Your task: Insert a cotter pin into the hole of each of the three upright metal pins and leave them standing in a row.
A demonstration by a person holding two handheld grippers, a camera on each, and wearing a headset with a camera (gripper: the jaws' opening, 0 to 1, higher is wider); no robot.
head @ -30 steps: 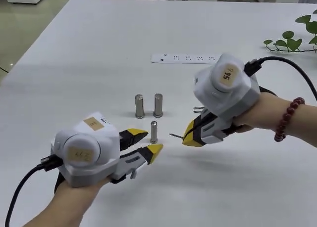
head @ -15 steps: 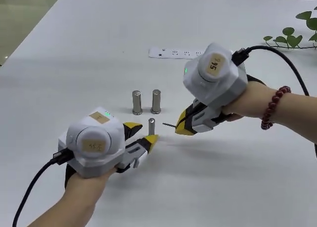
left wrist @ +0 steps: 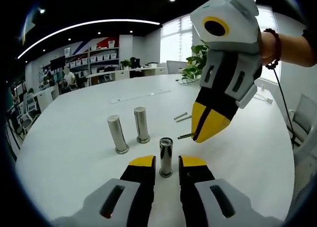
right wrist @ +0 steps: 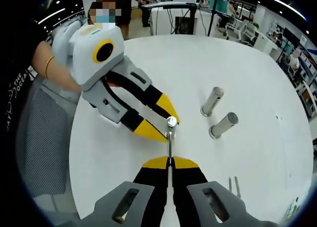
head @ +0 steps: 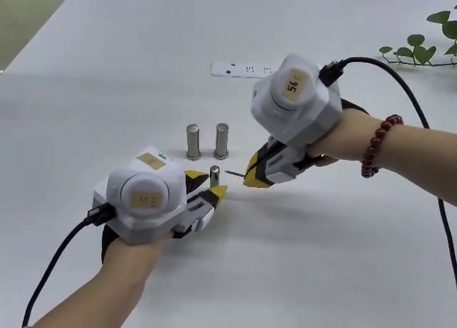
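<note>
Pin between left claw tips — gaps either side.

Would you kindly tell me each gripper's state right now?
Left gripper: open, jaws either side of the front metal pin.
Right gripper: shut on a cotter pin.

Upright metal pins; horizontal cotter pin

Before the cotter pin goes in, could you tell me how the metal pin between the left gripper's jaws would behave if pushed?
The metal pin stands tall on a narrow foot, so probably tips easily. Polished and round, it would likely roll once down. The left gripper flanks it, which might steady it.
</note>
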